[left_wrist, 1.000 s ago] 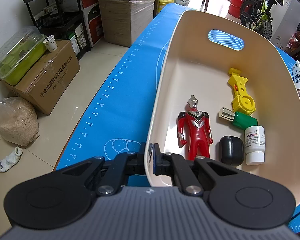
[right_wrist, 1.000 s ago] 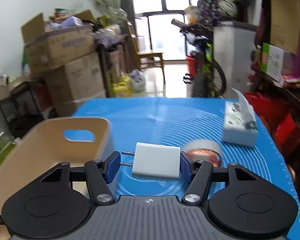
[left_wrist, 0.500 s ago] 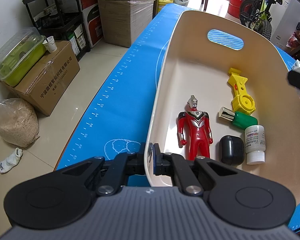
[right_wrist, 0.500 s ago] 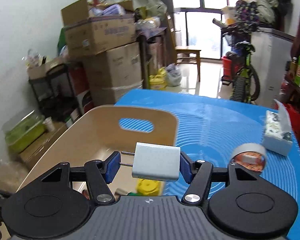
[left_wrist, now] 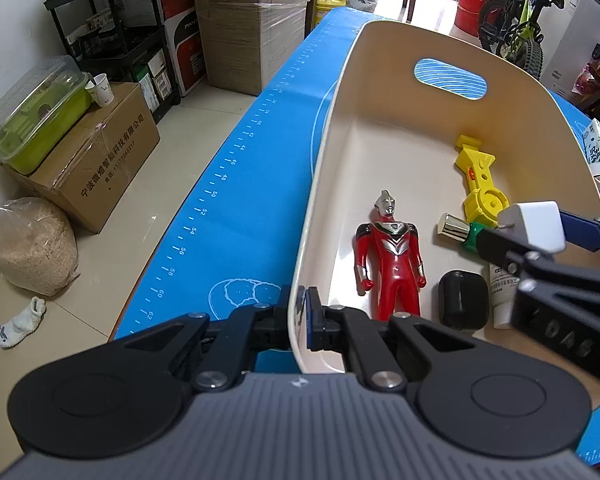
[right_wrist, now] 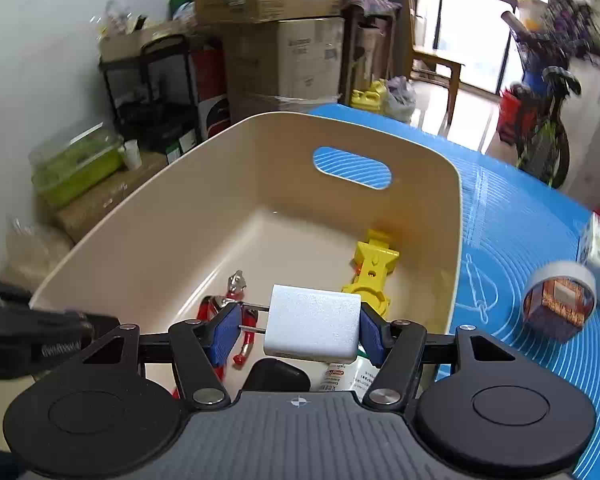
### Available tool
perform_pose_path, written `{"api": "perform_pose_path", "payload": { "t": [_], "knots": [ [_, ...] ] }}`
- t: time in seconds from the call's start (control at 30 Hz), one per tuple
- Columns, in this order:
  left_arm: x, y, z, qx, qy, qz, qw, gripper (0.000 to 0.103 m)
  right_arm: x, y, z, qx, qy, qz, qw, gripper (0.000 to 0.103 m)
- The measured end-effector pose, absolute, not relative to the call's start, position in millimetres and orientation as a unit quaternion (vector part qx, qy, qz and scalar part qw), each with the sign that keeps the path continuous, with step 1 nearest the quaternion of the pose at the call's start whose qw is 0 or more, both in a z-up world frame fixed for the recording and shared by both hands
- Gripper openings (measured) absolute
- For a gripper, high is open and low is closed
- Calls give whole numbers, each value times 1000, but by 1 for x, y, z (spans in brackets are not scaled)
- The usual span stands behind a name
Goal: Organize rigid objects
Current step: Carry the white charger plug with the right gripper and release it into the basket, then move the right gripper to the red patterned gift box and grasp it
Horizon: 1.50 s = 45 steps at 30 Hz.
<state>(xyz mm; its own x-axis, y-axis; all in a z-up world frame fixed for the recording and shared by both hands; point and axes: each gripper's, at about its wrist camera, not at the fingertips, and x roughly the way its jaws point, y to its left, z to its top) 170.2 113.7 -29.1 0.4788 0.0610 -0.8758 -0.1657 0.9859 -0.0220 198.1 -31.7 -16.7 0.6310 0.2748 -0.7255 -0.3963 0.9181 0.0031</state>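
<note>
Now the left gripper (left_wrist: 299, 312) is pinched tight on the near wall of the cream basket (left_wrist: 400, 128), with one finger outside and one inside. The basket sits on a blue mat (left_wrist: 236, 200) on the table.

Up above the basket, the right gripper (right_wrist: 298, 326) is clamped on a white charger block (right_wrist: 314, 325). Its blue pads (right_wrist: 224, 330) press on the two ends of the block, and the two metal plug pins stick out toward the left pad. From the left wrist view the same white charger block (left_wrist: 534, 226) hangs over the right side of the basket, above the things inside.

Lying on the basket floor is a red toy figure (left_wrist: 390, 256), flat on its back with its silver head pointing to the far end. Beside it on the right sits a small black case (left_wrist: 462, 300). Next to that is a white bottle (left_wrist: 500, 292), partly hidden by the right gripper. A green bottle with a shiny cap (left_wrist: 458, 232) lies just past it, and a yellow toy (left_wrist: 478, 180) lies further along the right wall.

Out on the mat to the right of the basket sits a roll of tape (right_wrist: 560, 300), and a tissue pack (right_wrist: 598, 244) is just behind it
</note>
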Motion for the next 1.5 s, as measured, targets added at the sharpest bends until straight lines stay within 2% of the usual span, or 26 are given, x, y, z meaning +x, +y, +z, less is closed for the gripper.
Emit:
{"api": "perform_pose_path", "payload": {
  "t": [0.2, 0.43, 0.83, 1.17, 1.5],
  "knots": [
    [171, 113, -29, -51, 506, 66, 858, 7, 197, -27, -19, -94, 387, 191, 897, 65],
    [172, 113, -29, -51, 506, 67, 858, 8, 201, -41, -10, -45, 387, 202, 899, 70],
    [172, 113, -29, -51, 506, 67, 858, 8, 217, -125, 18, 39, 322, 101, 941, 71],
    [172, 113, -30, -51, 506, 68, 858, 8, 249, -212, -38, 65, 355, -59, 931, 71],
    [171, 114, -30, -50, 506, 67, 859, 8, 263, -224, -75, 71, 359, -74, 928, 71]
  ]
}}
